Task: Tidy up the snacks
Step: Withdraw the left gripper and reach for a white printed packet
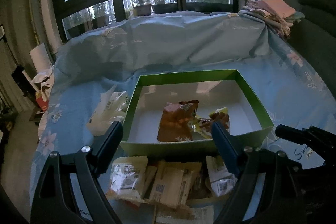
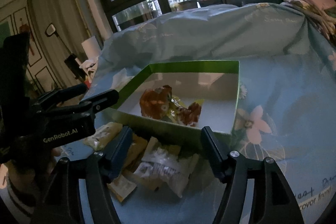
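A green box (image 1: 189, 74) with a white inside lies on the blue floral sheet. In it are an orange-brown snack packet (image 1: 178, 121) and a yellow one (image 1: 218, 117) beside it. A heap of pale and tan snack packets (image 1: 168, 182) lies on the sheet just before the box's near wall. My left gripper (image 1: 167, 127) hangs open above that heap with nothing between its fingers. My right gripper (image 2: 166, 130) is open too, over the same heap (image 2: 161, 169), beside the box (image 2: 189, 65). A white packet (image 1: 107, 110) rests against the box's left side.
The sheet (image 1: 283, 87) covers the whole surface and bunches into a high ridge behind the box. Folded cloths (image 1: 273, 12) are stacked at the back right. Bags and clutter (image 1: 42, 85) lie past the left edge. Tall windows stand behind.
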Tool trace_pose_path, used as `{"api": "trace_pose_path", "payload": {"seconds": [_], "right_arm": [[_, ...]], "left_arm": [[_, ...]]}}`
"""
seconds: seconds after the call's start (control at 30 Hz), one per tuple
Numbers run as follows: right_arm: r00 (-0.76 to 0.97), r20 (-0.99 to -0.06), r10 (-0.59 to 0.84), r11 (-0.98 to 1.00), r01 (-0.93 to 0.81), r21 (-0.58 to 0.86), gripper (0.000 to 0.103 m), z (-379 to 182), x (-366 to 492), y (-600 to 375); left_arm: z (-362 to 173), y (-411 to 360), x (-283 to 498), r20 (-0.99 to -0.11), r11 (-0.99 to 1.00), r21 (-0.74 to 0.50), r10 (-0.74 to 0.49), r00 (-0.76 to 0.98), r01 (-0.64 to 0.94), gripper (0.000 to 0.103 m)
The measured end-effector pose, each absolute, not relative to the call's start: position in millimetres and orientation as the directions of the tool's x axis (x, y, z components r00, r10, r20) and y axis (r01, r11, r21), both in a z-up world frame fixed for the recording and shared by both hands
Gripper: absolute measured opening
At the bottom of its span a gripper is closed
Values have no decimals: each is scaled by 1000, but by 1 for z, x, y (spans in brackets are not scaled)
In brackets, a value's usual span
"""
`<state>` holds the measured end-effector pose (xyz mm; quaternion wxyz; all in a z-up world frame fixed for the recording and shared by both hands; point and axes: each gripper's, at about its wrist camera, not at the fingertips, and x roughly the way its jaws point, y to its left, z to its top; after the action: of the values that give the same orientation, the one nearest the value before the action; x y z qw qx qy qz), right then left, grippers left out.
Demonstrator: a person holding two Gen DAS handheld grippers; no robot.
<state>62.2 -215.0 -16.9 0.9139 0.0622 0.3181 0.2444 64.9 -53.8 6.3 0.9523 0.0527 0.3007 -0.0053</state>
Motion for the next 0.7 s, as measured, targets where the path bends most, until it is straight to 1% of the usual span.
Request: {"api": "trace_pose_path", "payload": {"seconds": [0.13,0.17,0.2,0.23,0.27,0.57,0.7], "right_arm": [[674,-555,488,873,-397,285,69,-18,55,-221],[673,-555,489,872,-397,287,69,-19,52,-222],[673,-555,489,872,-395,289,69,-19,50,-223],[673,-556,488,873,-393,290,69,-20,48,-224],[672,-556,489,872,-393,291,69,-21,46,-225],[664,-563,491,871,-384,307,70,-26,35,-232],[656,-564,501,866,-385,320,76,-28,32,-233]], "left_arm": [[5,-52,56,-581,995,90,24,814,36,87],[4,-53,55,-584,996,88,24,811,35,90],[3,-52,54,-588,996,86,25,808,31,98],[3,-52,52,-588,996,84,27,809,28,101],[3,-51,49,-585,996,81,28,811,24,102],[-4,-53,37,-600,997,80,31,800,22,102],[-6,-52,33,-609,997,73,31,793,17,103]]}}
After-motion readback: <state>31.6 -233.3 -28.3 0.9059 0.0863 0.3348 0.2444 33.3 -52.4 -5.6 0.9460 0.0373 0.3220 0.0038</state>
